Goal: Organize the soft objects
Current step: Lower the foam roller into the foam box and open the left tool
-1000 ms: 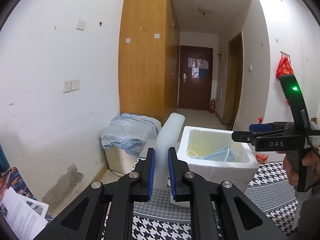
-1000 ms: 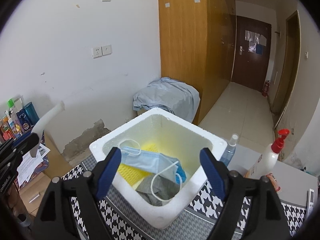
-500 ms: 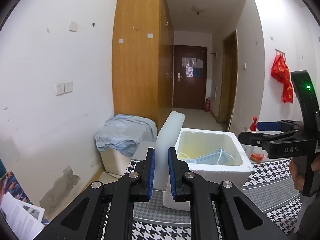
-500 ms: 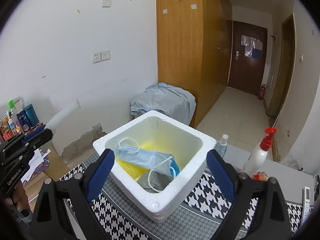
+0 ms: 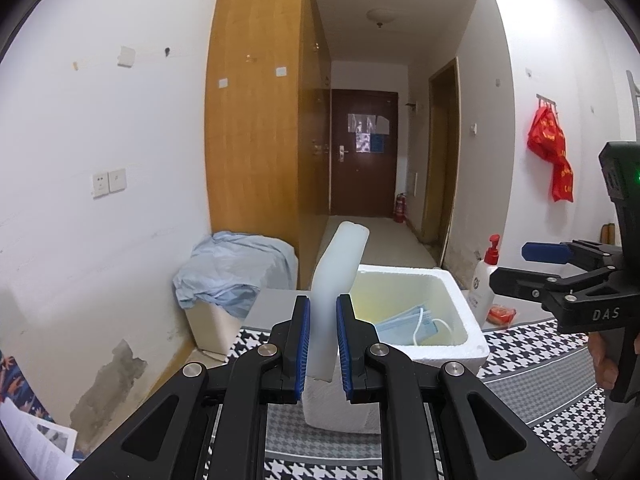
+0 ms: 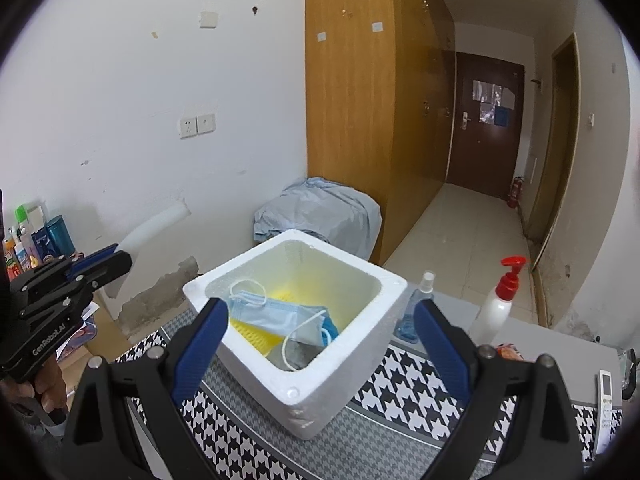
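Right now the left claw (image 5: 322, 344) is squeezed nearly shut on a pale foam slab (image 5: 338, 280), pinching its lower part so the slab stands almost upright, its long axis rising and leaning a little toward the box (image 5: 460, 300). That white foam box sits on the houndstooth tabletop (image 6: 400, 392), just ahead of the left claw and slightly to its right, open side up. Inside lie a blue mask (image 6: 280, 314), something yellow (image 6: 250, 334) under it and a grey piece (image 6: 298, 354) lower down.

Over on the other side, the right claw (image 6: 320, 344) has just been spreading its jaws; they stand wide, with nothing pressed between them, and the box's near corner sits between and beyond the fingers. From the right wrist view the slab shows at far left, well apart from the box.

My guess is that the slab goes in next. It belongs to the left hand, so that hand must carry it rightward over the rim and tip it, since standing on end it looks taller than the box is deep.
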